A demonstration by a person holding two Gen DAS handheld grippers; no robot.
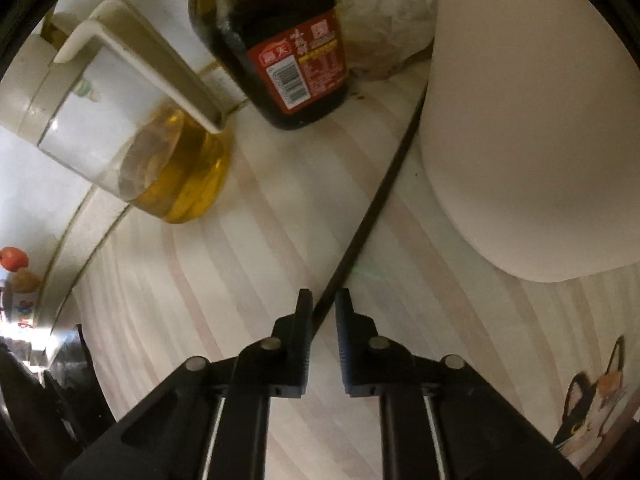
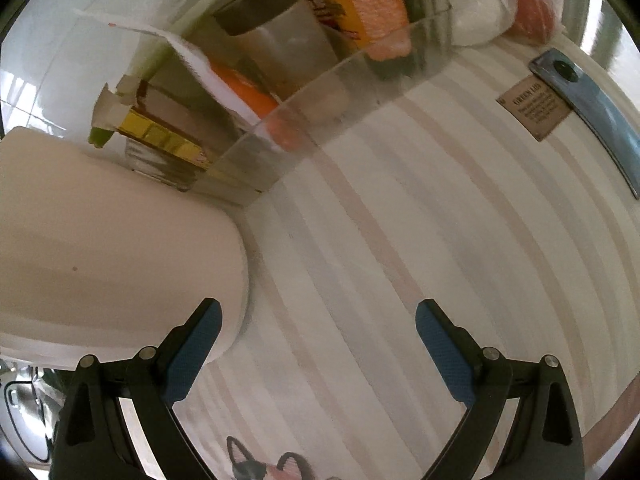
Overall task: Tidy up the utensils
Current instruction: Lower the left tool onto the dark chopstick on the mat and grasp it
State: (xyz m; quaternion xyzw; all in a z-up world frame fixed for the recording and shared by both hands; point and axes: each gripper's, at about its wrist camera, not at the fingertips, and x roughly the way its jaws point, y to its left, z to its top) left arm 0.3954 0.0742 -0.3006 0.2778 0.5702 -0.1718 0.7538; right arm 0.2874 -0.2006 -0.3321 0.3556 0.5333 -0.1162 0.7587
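My left gripper (image 1: 323, 300) is nearly shut on a thin black chopstick (image 1: 376, 200) that runs from between the fingertips up and to the right, along the side of a tall white container (image 1: 532, 120). The same white container (image 2: 100, 248) fills the left of the right wrist view. My right gripper (image 2: 318, 312) is wide open and empty above the striped tablecloth (image 2: 400, 260), its left finger close beside the container. A blue-grey utensil handle (image 2: 592, 100) lies flat on the cloth at the far right.
A glass oil jug (image 1: 132, 132) and a dark sauce bottle (image 1: 280, 48) stand at the back left. A clear plastic bin (image 2: 320, 92) holds packets and a canister. A white plastic bag (image 2: 492, 4) lies behind it. A cat print (image 2: 264, 464) marks the cloth.
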